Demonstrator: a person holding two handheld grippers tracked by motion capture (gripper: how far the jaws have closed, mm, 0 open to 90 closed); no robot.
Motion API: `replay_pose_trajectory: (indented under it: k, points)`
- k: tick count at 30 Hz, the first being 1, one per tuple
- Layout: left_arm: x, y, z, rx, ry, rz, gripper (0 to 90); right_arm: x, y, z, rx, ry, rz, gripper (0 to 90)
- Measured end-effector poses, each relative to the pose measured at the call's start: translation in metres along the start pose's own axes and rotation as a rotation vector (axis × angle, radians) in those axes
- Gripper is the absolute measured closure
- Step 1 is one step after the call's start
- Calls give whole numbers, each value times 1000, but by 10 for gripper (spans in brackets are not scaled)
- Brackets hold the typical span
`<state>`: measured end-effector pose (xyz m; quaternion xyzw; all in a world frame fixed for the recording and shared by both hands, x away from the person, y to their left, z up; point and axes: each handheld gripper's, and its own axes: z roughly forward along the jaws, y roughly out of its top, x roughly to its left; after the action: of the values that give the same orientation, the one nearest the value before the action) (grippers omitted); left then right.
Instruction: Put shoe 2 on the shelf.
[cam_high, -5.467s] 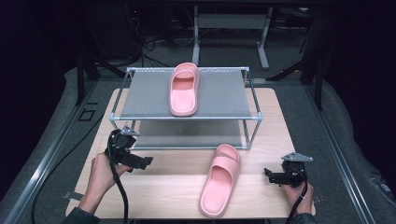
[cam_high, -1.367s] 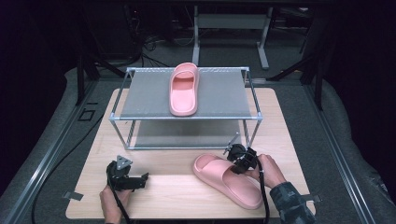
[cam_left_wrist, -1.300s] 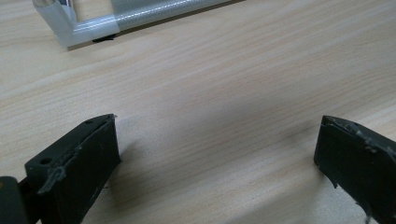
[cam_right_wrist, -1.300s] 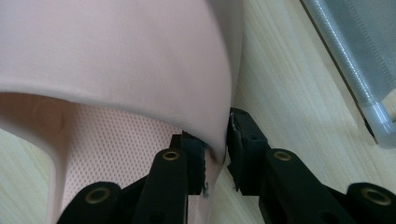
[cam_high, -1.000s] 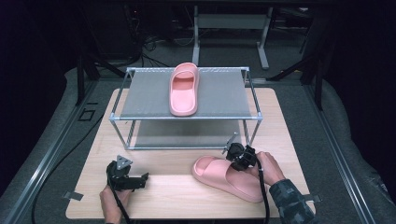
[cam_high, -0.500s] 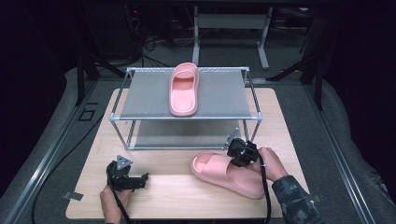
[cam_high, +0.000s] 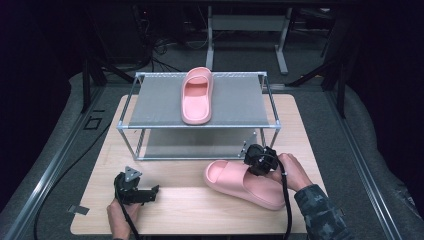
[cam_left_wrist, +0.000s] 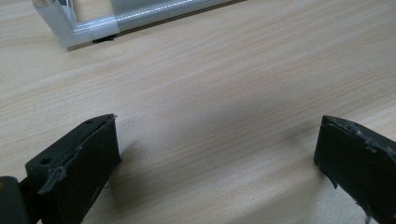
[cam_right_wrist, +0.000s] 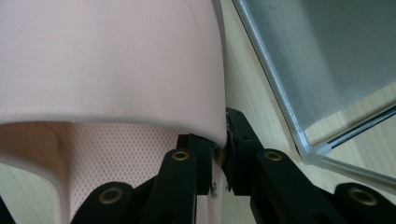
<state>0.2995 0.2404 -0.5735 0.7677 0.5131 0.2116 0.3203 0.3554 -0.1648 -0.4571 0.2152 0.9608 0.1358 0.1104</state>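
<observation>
The right tongs (cam_right_wrist: 218, 151) are clamped on the side wall of the pink slipper (cam_high: 245, 184), one jaw inside the strap opening and one outside. In the high view these tongs (cam_high: 257, 159) sit at the slipper's 1 o'clock edge. The slipper lies on the counter (cam_high: 200, 210), long axis running from 10 o'clock (toe) to 4 o'clock (heel), just in front of the rack (cam_high: 200, 126). The rack's front right post stands close at 12 o'clock of the tongs, so a lift needs clearance there. The top shelf, at 11 o'clock, holds a second slipper (cam_high: 196, 95), with open mesh to its right. The left tongs (cam_high: 142, 192) are open, empty, at 9 o'clock, well apart.
</observation>
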Motion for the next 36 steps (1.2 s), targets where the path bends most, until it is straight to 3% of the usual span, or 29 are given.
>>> replay_pose_trajectory:
  k: [18, 36]
  points:
    - [0, 0, 0, 0, -1, 1, 0, -4, 13, -35, -22, 20, -26, 831]
    - [0, 0, 0, 3, -2, 6, 0, -12, 20, -68, -38, 9, -53, 831]
